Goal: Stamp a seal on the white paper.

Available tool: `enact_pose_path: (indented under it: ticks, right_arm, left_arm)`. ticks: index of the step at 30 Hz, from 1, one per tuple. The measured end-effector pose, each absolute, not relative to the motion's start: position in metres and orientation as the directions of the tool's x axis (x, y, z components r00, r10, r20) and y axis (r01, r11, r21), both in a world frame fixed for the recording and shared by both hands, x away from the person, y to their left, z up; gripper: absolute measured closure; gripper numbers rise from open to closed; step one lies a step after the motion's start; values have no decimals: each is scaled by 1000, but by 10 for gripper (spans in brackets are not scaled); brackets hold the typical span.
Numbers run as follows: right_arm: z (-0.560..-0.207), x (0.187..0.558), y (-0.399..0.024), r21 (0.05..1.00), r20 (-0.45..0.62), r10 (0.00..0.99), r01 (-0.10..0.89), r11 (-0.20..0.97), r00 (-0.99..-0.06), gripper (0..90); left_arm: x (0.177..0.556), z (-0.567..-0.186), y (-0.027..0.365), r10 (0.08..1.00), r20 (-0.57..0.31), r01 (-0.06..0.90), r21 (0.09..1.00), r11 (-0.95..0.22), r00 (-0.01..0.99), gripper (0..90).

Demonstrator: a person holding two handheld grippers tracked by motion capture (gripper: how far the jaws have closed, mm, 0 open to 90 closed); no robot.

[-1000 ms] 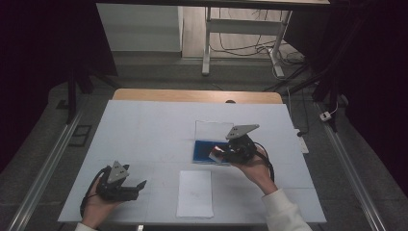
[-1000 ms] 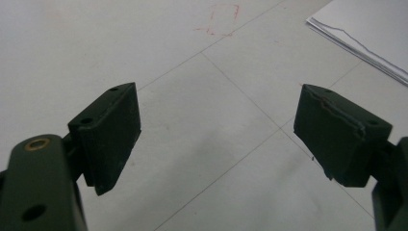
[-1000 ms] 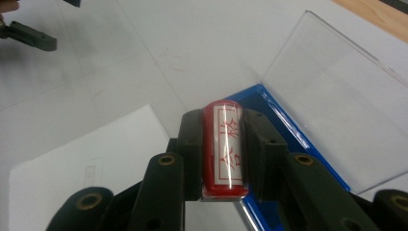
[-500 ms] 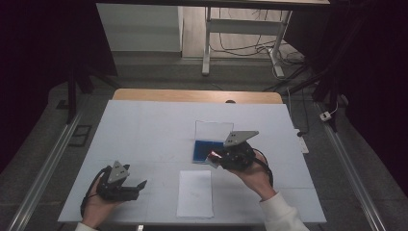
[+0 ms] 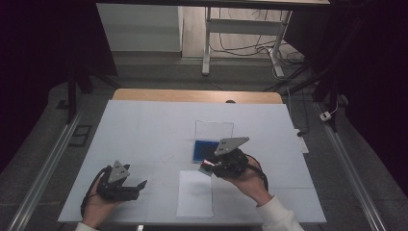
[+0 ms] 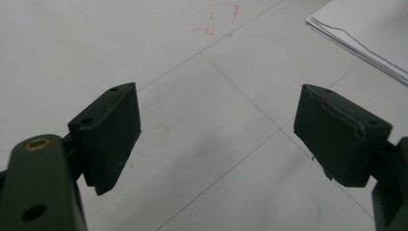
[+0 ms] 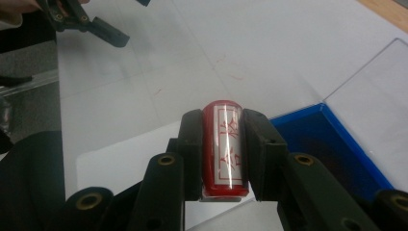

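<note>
**Red stamp clamped in your right gripper, between the paper and the ink pad**

Nearest you, your left hand [image 5: 98, 202] rests low on the white worktop [image 5: 144, 130], holding the left gripper [image 5: 137, 185]. Its jaws are spread wide apart with nothing between them; in the left gripper view, bare worktop with thin pencil lines lies in the gap, and the corner of a stack of white paper [image 6: 370, 29] sits at the upper right.

Just right of centre, that paper [image 5: 195, 195] lies flat near the front edge of the worktop.

Your right hand [image 5: 250, 180] is above the paper's far right corner, holding the right gripper [image 5: 207, 167], which points left across the worktop. Its jaws are clenched on a red stamp [image 7: 225, 147], a short cylinder with a white label bearing red characters. In the right gripper view, the stamp lies lengthwise between the two black jaws, one pressing each side. Whether the stamp touches the paper, you cannot tell.

Just beyond the right gripper is the blue ink pad [image 5: 201, 150], its clear lid [image 5: 213, 130] open and lying on the far side.

Beyond the worktop's wooden far edge, cables trail across the floor [image 5: 245, 57].
</note>
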State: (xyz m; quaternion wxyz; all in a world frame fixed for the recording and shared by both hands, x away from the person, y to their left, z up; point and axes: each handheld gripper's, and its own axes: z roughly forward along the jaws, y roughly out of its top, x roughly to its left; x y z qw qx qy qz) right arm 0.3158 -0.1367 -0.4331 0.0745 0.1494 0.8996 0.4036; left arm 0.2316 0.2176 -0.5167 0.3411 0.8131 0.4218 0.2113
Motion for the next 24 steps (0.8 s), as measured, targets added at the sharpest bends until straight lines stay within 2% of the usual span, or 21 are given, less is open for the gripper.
enact_pose_path:
  ticks: [24]
  right_arm:
    - [-453, 296, -107, 676, -12, 224, 157, 720, -975, 695]
  left_arm:
    - [231, -517, 218, 830, 53, 543, 733, -410, 556, 168]
